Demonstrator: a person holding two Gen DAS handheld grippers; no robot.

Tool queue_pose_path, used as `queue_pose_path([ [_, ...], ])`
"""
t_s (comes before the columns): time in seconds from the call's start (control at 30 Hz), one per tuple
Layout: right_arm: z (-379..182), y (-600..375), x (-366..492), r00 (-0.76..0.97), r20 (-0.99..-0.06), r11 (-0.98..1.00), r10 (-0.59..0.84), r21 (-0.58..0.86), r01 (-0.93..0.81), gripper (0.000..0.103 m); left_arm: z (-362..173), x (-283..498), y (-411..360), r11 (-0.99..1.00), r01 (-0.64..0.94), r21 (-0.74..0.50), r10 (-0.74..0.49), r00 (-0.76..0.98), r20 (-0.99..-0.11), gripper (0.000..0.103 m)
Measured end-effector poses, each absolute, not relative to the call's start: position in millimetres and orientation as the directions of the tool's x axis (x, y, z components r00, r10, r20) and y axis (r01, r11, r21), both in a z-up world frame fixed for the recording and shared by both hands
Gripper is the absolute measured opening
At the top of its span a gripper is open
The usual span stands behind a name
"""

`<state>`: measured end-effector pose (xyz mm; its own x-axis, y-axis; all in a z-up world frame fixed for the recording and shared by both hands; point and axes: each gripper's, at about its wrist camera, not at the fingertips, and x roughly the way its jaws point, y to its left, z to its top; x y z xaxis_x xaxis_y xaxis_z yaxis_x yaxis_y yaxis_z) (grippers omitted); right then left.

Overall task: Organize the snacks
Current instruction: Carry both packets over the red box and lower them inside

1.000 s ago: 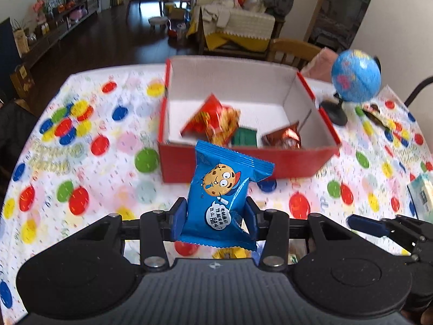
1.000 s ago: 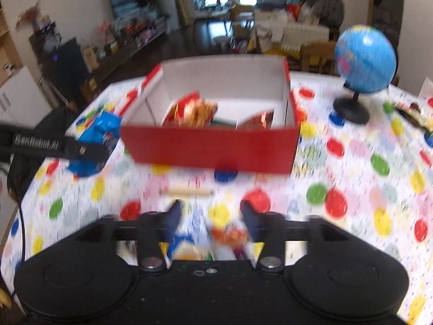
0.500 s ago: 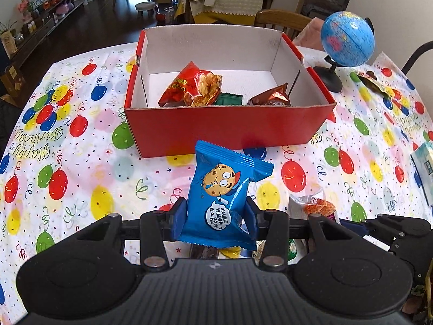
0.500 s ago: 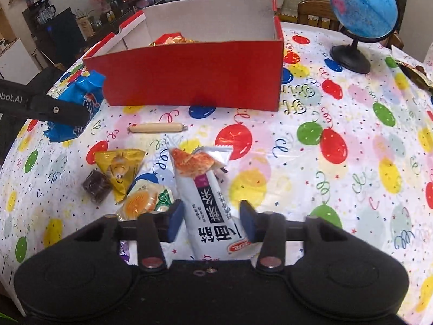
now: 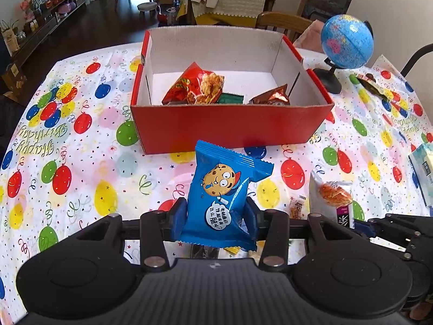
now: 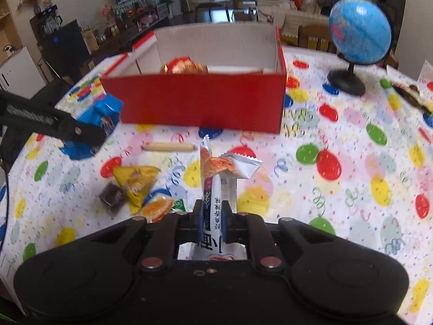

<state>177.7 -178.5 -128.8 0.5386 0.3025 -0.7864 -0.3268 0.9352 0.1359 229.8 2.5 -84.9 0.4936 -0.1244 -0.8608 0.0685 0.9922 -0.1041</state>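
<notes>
Now, with the right gripper point(image 6: 213, 223) clenched on the white snack packet point(image 6: 216, 189) at lower centre and the left gripper point(image 5: 216, 216) pinching the blue cookie packet point(image 5: 226, 197), lift each clear of the bench (packets flop) before crossing the red box point(image 5: 230, 127) rim.

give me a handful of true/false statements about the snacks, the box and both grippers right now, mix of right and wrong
1. The left gripper is shut on a blue cookie packet. True.
2. The red box has no snacks in it. False: a red chip bag, a green packet and a brown foil packet lie inside.
3. The right gripper pinches a white snack packet. True.
4. The globe stands inside the box. False: it stands on the balloon tablecloth beside the box.
5. A yellow triangular packet lies on the tablecloth outside the box. True.
</notes>
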Motion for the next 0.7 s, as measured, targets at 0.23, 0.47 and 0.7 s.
queue_pose_path([
  [0.23,-80,-169,170,0.615,-0.725,0.933,0.309,0.108,-0.343,0.010,-55,222,9,0.990,0.075,-0.119,-0.140,0.560,-0.817,0.044],
  [0.47,-41,-161,175,0.682,-0.663,0.939,0.309,0.098,-0.330,0.011,-21,224,18,0.988,0.079,-0.131,-0.151,0.632,-0.760,0.044],
  [0.7,-17,-156,197,0.723,-0.611,0.938,0.323,0.103,-0.332,0.011,1,237,21,0.991,0.084,-0.107,-0.135,0.681,-0.720,0.044],
])
